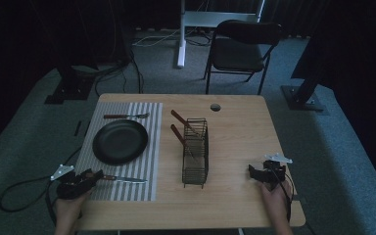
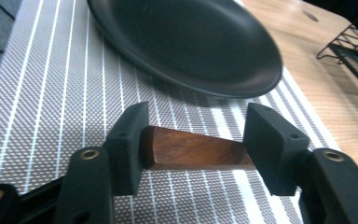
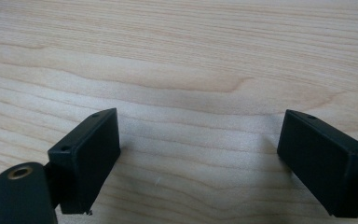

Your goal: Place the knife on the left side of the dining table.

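Observation:
A knife (image 1: 127,180) with a brown wooden handle (image 2: 191,151) lies on the striped placemat (image 1: 149,122) near the table's front left. My left gripper (image 1: 95,175) is open, its jaws standing either side of the handle, which lies crosswise between them; the left jaw is right at the handle's butt end. In the left gripper view the gripper (image 2: 198,112) faces the black plate (image 2: 186,42). My right gripper (image 1: 257,171) rests over bare wood at the front right. It is wide open (image 3: 200,116) with nothing between its jaws.
The black plate (image 1: 120,142) sits mid-mat, with a fork (image 1: 127,116) beyond it. A black wire basket (image 1: 196,156) stands at the table's centre and holds wooden-handled utensils (image 1: 181,120). A cable hole (image 1: 215,107) is near the far edge. A folding chair (image 1: 242,46) stands behind the table.

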### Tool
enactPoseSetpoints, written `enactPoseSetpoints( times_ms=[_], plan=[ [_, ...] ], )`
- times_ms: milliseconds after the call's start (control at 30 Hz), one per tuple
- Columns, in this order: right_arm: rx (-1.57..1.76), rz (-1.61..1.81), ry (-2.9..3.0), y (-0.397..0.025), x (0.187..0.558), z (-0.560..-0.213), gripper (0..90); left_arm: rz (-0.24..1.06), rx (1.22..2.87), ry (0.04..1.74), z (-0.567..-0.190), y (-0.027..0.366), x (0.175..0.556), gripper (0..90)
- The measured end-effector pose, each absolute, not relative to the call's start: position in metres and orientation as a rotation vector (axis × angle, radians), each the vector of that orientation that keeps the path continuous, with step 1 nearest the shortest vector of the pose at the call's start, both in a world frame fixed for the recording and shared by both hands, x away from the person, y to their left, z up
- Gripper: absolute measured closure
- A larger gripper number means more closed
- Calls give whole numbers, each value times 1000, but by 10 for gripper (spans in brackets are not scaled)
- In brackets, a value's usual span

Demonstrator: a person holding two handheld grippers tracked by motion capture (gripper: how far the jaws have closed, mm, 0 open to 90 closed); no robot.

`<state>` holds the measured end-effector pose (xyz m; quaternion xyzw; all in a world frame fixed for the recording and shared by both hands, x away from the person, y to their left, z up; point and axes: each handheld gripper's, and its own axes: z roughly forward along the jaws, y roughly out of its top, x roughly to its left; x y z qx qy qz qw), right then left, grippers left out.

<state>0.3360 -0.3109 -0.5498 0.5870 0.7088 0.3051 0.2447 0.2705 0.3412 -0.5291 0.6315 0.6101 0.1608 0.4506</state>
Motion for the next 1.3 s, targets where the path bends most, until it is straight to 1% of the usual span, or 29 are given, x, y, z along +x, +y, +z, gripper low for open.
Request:
enactPoseSetpoints(
  times_ms=[33,133,267,367,400,533,567,600,633,667,700,767,800,833,933,1000,1200,1233,1267,1300],
  plan=[
    [1602,833,1935,-311,336,-550,120,405,1578,1525,-532,341,272,421],
    [1603,833,1936,-311,336,-550,120,378,1557,1560,-541,342,276,415],
    [1603,832,1935,-311,336,-550,120,396,1563,1567,-542,341,275,411],
    [1604,832,1935,-311,336,-550,120,470,1625,1575,-545,336,275,392],
    [1604,832,1935,-311,336,-550,120,470,1625,1575,-545,336,275,387],
    [1603,832,1935,-311,336,-550,120,559,1697,1587,-544,328,276,381],
    [1603,832,1935,-311,336,-550,120,559,1697,1587,-544,328,276,381],
    [1603,832,1935,-311,336,-550,120,593,1727,1590,-544,324,276,377],
    [1603,832,1935,-311,336,-550,120,593,1727,1590,-544,324,276,339],
    [1603,832,1935,-311,336,-550,120,605,1734,1599,-544,322,277,339],
    [1604,832,1934,-311,336,-550,120,628,1739,1609,-544,320,277,298],
    [1603,832,1935,-311,336,-550,120,647,1706,1595,-542,321,275,265],
    [1603,832,1935,-311,336,-550,120,651,1696,1599,-542,321,275,238],
    [1603,832,1935,-311,336,-550,120,654,1693,1603,-541,322,275,193],
    [1603,832,1935,-311,336,-550,120,650,1661,1597,-538,326,270,188],
    [1603,832,1935,-311,336,-550,120,651,1653,1608,-535,326,266,104],
    [1603,832,1934,-311,336,-550,120,652,1659,1647,-530,321,254,99],
    [1603,832,1935,-311,336,-550,120,647,1658,1654,-531,320,253,39],
    [1603,832,1935,-311,336,-550,120,636,1673,1663,-530,319,251,4],
    [1603,832,1935,-311,336,-550,120,628,1681,1654,-530,317,250,5]
  ],
)
